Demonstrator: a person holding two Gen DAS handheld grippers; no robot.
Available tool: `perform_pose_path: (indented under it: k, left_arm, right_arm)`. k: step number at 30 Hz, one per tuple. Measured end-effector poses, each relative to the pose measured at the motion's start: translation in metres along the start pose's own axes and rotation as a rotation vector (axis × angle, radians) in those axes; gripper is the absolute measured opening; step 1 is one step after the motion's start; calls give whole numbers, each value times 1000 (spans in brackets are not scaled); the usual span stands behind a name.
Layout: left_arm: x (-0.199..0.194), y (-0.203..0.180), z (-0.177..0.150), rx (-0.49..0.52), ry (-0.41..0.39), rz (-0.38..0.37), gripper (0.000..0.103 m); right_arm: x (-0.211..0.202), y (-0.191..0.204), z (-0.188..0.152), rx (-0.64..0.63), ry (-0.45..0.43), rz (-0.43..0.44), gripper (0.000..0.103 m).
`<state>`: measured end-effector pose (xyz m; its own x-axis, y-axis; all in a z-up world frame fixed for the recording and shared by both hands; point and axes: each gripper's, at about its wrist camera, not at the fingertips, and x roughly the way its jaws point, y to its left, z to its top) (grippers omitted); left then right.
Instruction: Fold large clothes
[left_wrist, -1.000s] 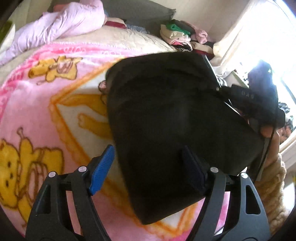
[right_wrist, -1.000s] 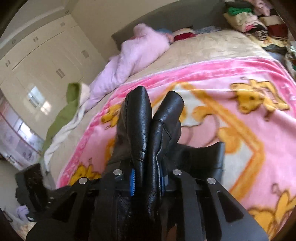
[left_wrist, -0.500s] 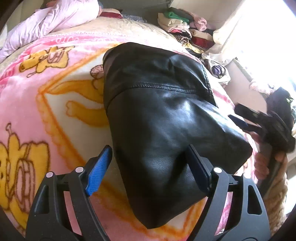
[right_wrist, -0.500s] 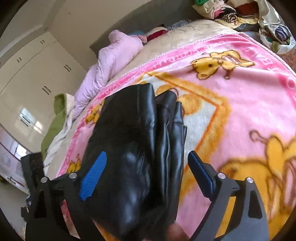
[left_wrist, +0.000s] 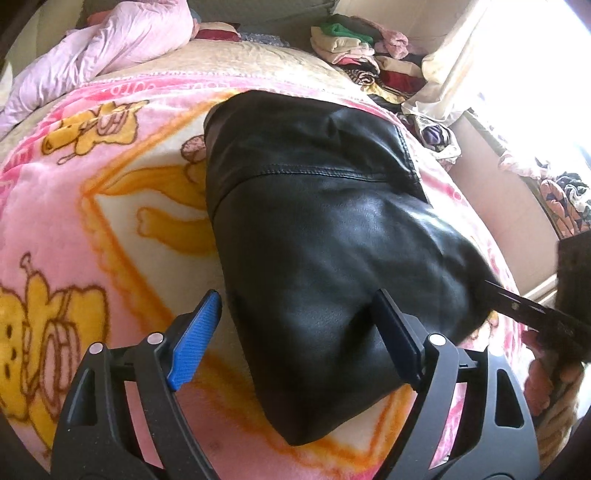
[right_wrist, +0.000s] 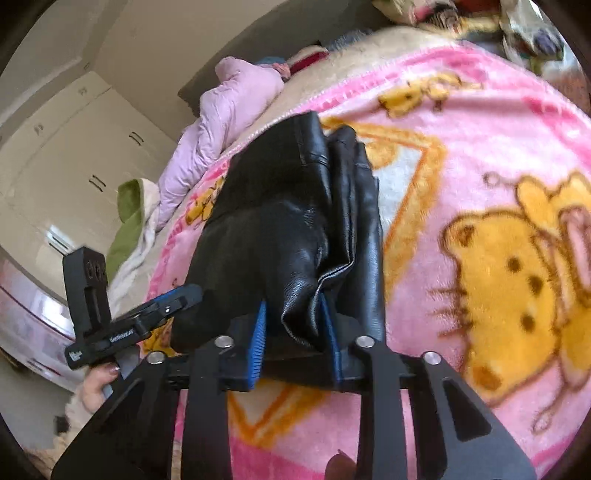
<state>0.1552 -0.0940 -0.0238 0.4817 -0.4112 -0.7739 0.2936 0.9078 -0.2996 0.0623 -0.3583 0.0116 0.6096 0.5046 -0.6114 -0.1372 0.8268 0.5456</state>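
Jacket (right_wrist: 280, 236) fold – between closing right claw (right_wrist: 293, 325)

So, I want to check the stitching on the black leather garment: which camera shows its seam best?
The left wrist view: the black leather garment lies broad and sharp there, its stitched seam running across the top panel. The right wrist view shows it end-on, bunched folds between the closing right gripper, seam mostly hidden.

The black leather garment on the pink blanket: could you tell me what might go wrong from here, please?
1. The right gripper is closing on only a bunched edge of the black leather garment; the smooth leather may slip out when pulled.
2. The left gripper is open, one finger over the garment, so nothing pins the fold; a tug could drag or unfold it across the pink blanket.
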Motion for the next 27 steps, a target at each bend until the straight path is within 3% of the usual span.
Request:
perform_pose_path:
  k: [5, 9, 11, 13, 17, 20, 24, 27]
  left_arm:
    - [-7, 8, 1, -41, -16, -22, 80]
    - [20, 2, -11, -26, 59, -37, 81]
    - [26, -1, -16, -31, 70, -43, 81]
    - [25, -4, -18, -23, 55, -39, 81]
    - [23, -5, -16, -19, 56, -36, 81]
    - [23, -6, -17, -15, 50, -25, 81]
    - [21, -7, -18, -15, 48, -19, 81]
    - [20, -8, -18, -11, 48, -16, 81]
  right_arm:
    - [-13, 6, -12, -13, -15, 15, 21]
    - [12, -21, -37, -25, 54, -144, 21]
    - [18, -31, -45, 1, 82, -189, 32]
    - [10, -35, -40, 24, 93, -219, 66]
    - [-17, -26, -6, 49, -48, -162, 67]
    - [-1, -13, 31, -10, -90, -188, 67]
    - [55, -17, 70, -16, -39, -259, 58]
    - [85, -23, 86, 1, -3, -270, 22]
